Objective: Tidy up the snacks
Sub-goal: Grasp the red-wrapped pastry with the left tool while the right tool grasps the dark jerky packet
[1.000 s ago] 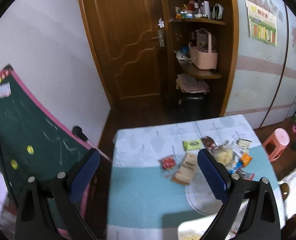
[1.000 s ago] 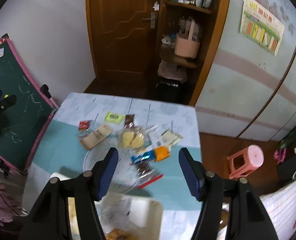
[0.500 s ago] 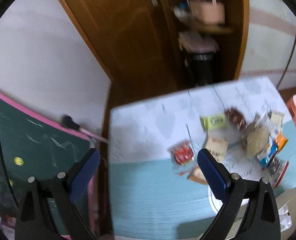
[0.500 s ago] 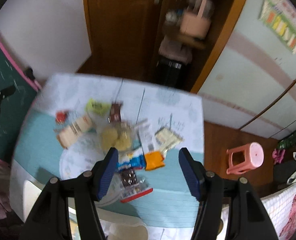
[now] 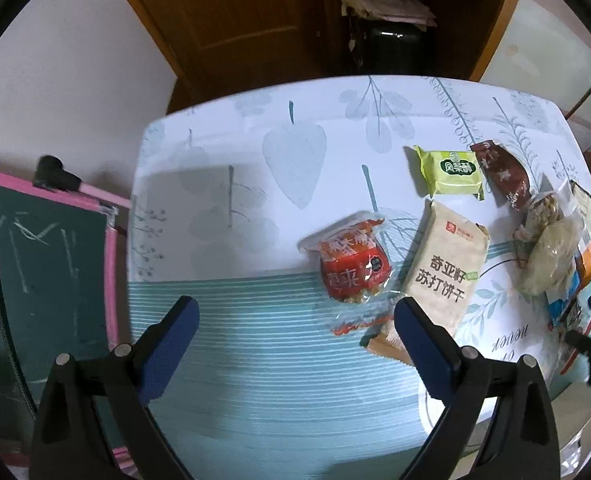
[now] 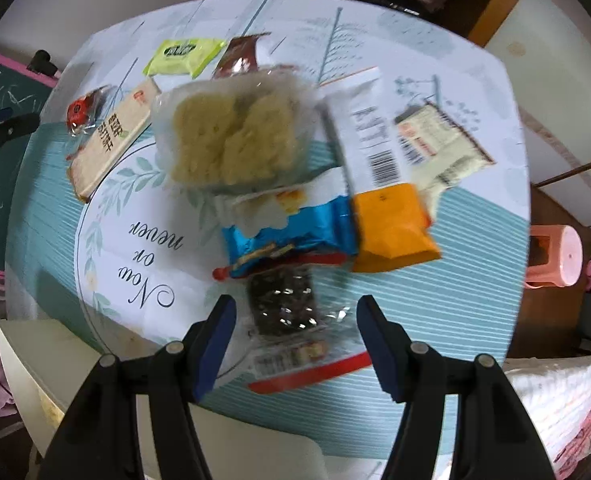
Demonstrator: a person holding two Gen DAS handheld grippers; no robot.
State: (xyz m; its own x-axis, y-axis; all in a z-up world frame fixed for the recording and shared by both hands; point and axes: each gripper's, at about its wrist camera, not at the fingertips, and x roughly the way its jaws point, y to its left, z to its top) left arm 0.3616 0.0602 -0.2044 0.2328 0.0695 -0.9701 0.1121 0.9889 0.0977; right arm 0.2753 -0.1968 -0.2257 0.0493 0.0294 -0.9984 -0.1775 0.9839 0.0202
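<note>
Several snack packs lie on the table [image 5: 223, 380]. In the left wrist view a red pack [image 5: 353, 264], a beige cracker pack [image 5: 445, 268], a green pack [image 5: 449, 170] and a brown pack [image 5: 503, 172] sit right of centre. My left gripper [image 5: 295, 332] hangs open over bare cloth, just left of the red pack. My right gripper [image 6: 295, 340] points down, open, above a clear packet of dark snack [image 6: 283, 308]; its pads do not touch it. Beyond that lie a blue pack [image 6: 291, 236], an orange pack [image 6: 391, 228] and a clear bag of yellow cakes [image 6: 231, 136].
A white barcode pack [image 6: 367, 136] and a cream pack [image 6: 439, 144] lie at the far right. A white box [image 6: 35, 360] stands at the table's near edge. A pink stool [image 6: 555, 256] is off the right side, a green chalkboard [image 5: 15, 240] off the left.
Both grippers have come down toward the table and tipped to look down on it; the snacks now fill the views. The jaws of both are as wide as before.
</note>
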